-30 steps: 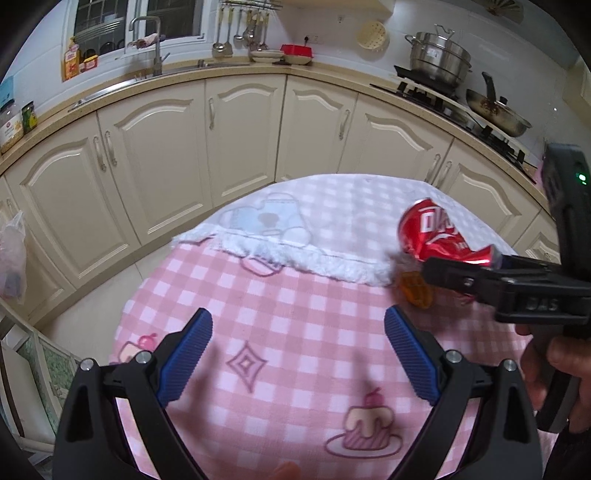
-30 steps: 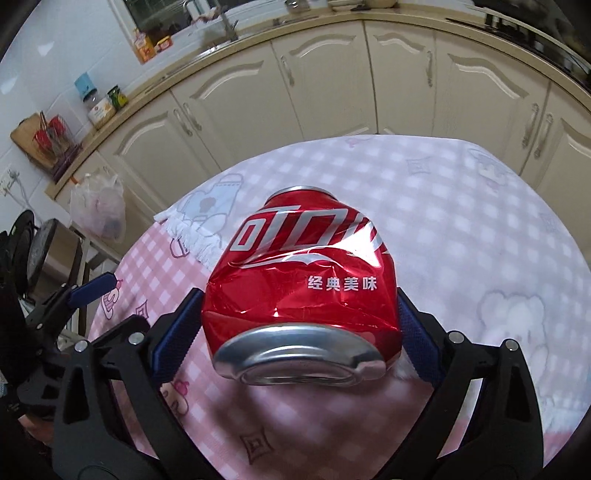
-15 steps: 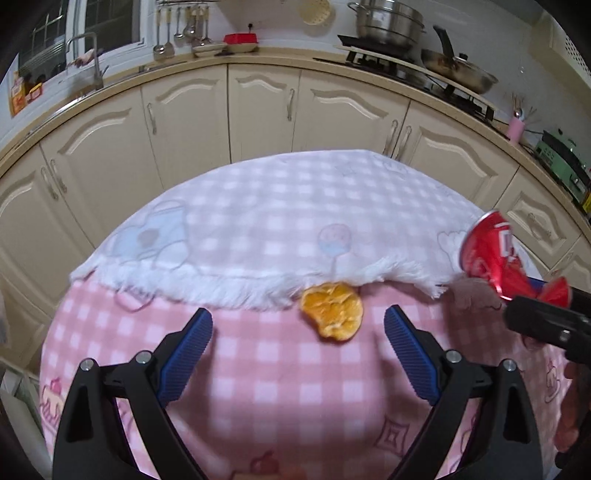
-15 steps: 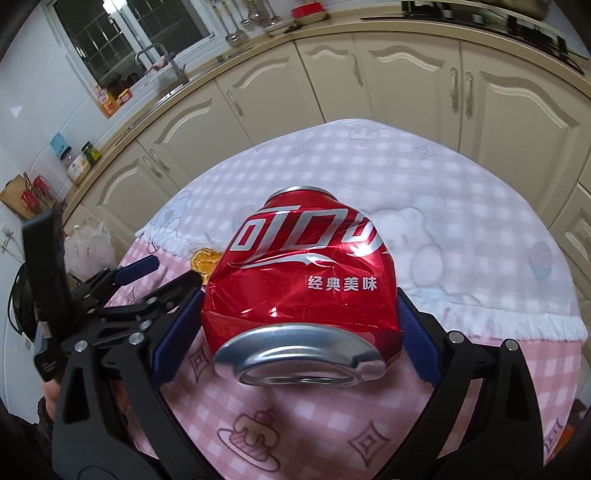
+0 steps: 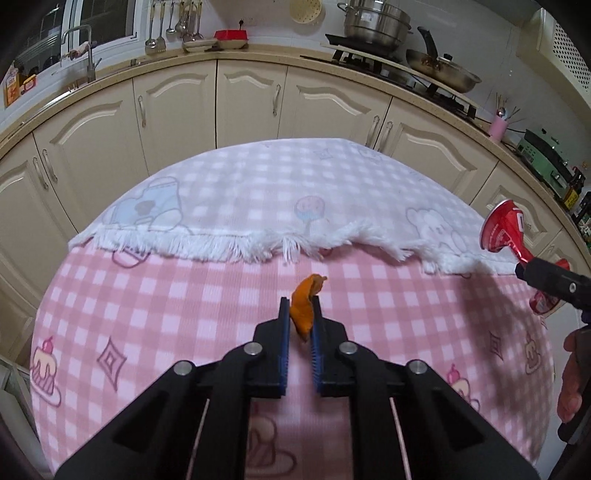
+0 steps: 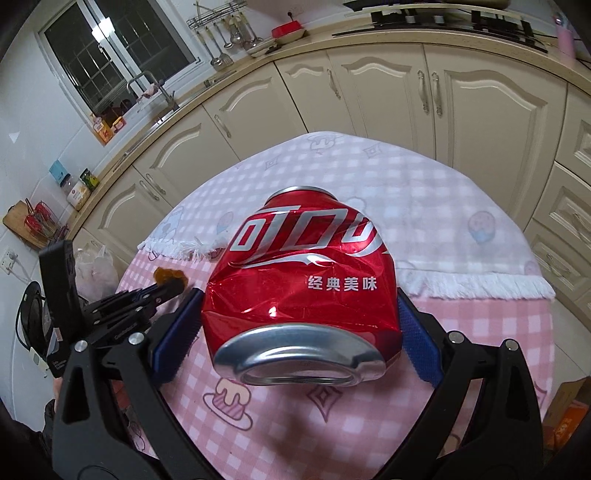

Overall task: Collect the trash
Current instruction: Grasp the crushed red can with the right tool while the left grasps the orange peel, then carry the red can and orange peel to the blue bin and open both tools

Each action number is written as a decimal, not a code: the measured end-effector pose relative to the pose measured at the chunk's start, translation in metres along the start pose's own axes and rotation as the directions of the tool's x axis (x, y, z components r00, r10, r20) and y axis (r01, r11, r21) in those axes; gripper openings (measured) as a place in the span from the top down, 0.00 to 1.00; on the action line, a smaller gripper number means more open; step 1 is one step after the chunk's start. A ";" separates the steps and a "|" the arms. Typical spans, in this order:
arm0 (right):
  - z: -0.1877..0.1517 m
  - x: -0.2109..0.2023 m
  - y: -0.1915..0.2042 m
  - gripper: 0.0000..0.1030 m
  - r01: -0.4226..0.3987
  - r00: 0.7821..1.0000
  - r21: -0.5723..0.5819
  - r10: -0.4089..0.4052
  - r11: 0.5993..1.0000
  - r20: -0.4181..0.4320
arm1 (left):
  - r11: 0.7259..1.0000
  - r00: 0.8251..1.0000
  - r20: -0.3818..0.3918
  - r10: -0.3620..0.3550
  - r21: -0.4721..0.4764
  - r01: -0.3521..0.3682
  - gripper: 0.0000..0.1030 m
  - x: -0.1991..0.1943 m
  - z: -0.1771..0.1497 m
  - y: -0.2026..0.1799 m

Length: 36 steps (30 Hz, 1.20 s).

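Observation:
My left gripper (image 5: 300, 317) is shut on an orange peel (image 5: 304, 306), which stands on edge between the blue pads over the pink checked tablecloth (image 5: 184, 295). From the right wrist view the peel (image 6: 168, 275) shows at the left gripper's tip (image 6: 173, 286). My right gripper (image 6: 299, 314) is shut on a crushed red cola can (image 6: 303, 273), held above the table. The can (image 5: 504, 230) also shows at the right edge of the left wrist view.
A white fringed checked cloth (image 5: 277, 199) covers the table's far half. Cream kitchen cabinets (image 5: 243, 103) curve behind the table. A stove with pots (image 5: 376, 22) stands on the counter at the back right. A plastic bag (image 6: 94, 266) hangs left of the table.
My left gripper went from wide open to shut on the orange peel, which now stands on edge. The right gripper kept hold of the can and shifted a little to the right.

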State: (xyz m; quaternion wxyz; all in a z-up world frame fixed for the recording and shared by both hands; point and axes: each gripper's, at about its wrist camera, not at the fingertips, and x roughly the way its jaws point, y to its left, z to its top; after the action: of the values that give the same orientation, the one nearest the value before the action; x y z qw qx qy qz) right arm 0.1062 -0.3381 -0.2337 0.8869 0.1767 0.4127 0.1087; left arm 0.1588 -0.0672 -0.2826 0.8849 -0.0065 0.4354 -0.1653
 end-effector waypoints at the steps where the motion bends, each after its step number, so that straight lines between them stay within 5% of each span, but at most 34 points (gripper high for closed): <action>1: -0.002 -0.005 -0.002 0.08 0.005 1.000 0.004 -0.005 1.000 0.007 | 1.000 1.000 0.005 -0.005 -0.001 0.005 0.91 -0.006 -0.001 -0.002; 11: -0.025 -0.075 -0.029 0.08 0.048 0.992 0.049 -0.053 0.998 0.110 | 0.988 0.989 0.085 -0.125 0.101 0.116 0.91 -0.060 0.001 -0.070; 20: -0.054 -0.150 -0.079 0.08 0.113 0.969 0.144 -0.141 0.983 0.205 | 0.942 0.965 0.072 -0.252 0.248 0.227 0.91 -0.078 -0.006 -0.170; 29: -0.114 -0.216 -0.164 0.08 0.193 0.932 0.342 -0.281 0.920 0.228 | 0.846 0.926 -0.047 -0.375 0.391 0.362 0.91 -0.069 -0.036 -0.286; 36: -0.177 -0.226 -0.237 0.08 0.229 0.926 0.515 -0.348 0.826 0.147 | 0.769 0.882 -0.260 -0.393 0.433 0.470 0.91 -0.019 -0.077 -0.375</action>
State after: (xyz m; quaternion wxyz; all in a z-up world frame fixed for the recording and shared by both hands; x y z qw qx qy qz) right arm -0.1628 -0.5916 -0.2776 0.8616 0.3418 0.3407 -0.1572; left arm -0.0189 -0.4061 -0.2579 0.7592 0.1279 0.4337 -0.4680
